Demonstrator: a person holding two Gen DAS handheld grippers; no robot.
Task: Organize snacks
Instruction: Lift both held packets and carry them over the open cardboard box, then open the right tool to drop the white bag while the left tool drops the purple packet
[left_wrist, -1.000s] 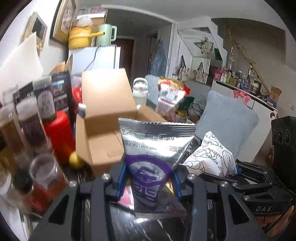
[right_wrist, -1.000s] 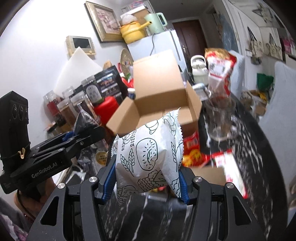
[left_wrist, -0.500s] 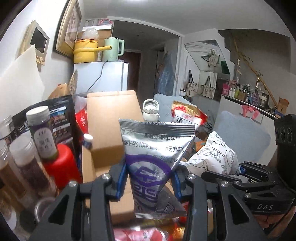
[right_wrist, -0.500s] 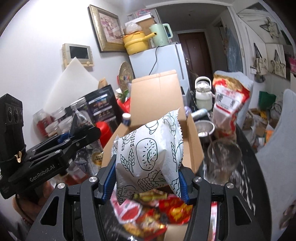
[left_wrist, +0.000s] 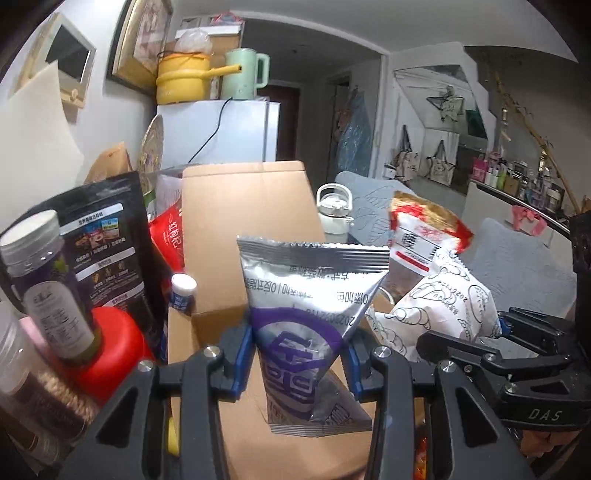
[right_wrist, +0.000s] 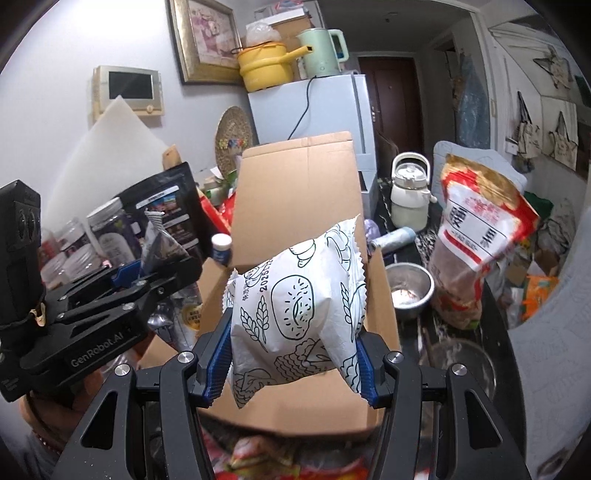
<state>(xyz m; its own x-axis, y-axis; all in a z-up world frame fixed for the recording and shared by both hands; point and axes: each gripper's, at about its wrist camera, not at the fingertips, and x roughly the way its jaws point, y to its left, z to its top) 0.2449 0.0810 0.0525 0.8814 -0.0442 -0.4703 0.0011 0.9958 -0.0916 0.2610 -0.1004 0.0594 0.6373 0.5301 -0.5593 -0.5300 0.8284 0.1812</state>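
Left gripper is clamped on the silver and purple snack packet; the packet stands upright, long axis vertical, its crimped top edge up and flaring wider than the blue pads, its lower end hanging below them over the open cardboard box. Right gripper is pinching the white bread packet; that one stands on end too, leaning slightly right, zigzag seam up its right side, puffed body bulging above the fingertips; it sits in front of the box's raised flap, above the box opening.
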